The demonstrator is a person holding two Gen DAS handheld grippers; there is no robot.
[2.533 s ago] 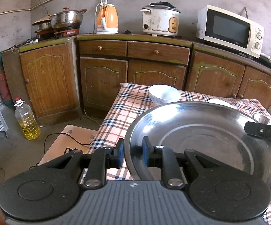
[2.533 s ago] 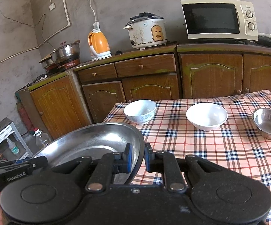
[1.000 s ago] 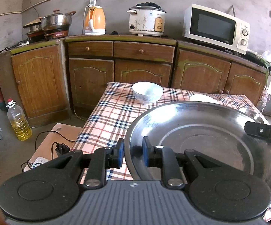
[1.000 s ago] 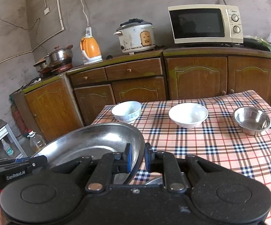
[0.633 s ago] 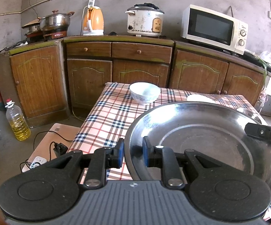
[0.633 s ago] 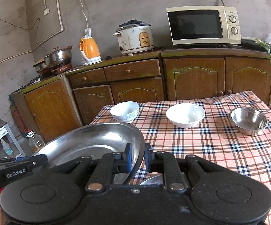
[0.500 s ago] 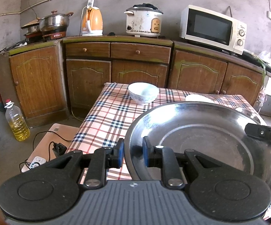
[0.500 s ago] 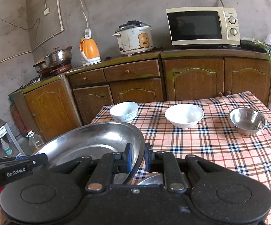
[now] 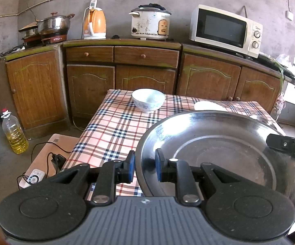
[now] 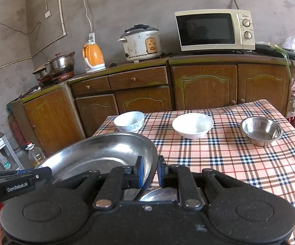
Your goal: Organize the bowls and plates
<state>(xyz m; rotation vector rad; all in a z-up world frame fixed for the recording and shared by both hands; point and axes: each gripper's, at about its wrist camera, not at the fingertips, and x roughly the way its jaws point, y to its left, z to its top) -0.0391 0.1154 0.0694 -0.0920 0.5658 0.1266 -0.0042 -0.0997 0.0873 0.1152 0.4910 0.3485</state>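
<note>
Both grippers are shut on the rim of one large steel plate (image 9: 225,149), held above the near part of the checked table (image 9: 110,130). My left gripper (image 9: 145,166) clamps its left rim; my right gripper (image 10: 149,172) clamps its right rim (image 10: 106,153). Each gripper's tip shows in the other's view. On the table's far side stand a patterned white bowl (image 10: 129,120), a plain white bowl (image 10: 192,125) and a small steel bowl (image 10: 261,130). A second steel plate's edge (image 10: 157,193) shows under the right gripper.
Wooden cabinets (image 9: 145,69) run along the wall with pots, an orange kettle (image 9: 95,23), a rice cooker (image 9: 150,23) and a microwave (image 9: 225,28). An oil bottle (image 9: 14,131) and a power strip with cables (image 9: 33,176) are on the floor at the left.
Both grippers with the large plate have pulled back and up from the table; the bowls look farther away. The grip on the plate is unchanged.
</note>
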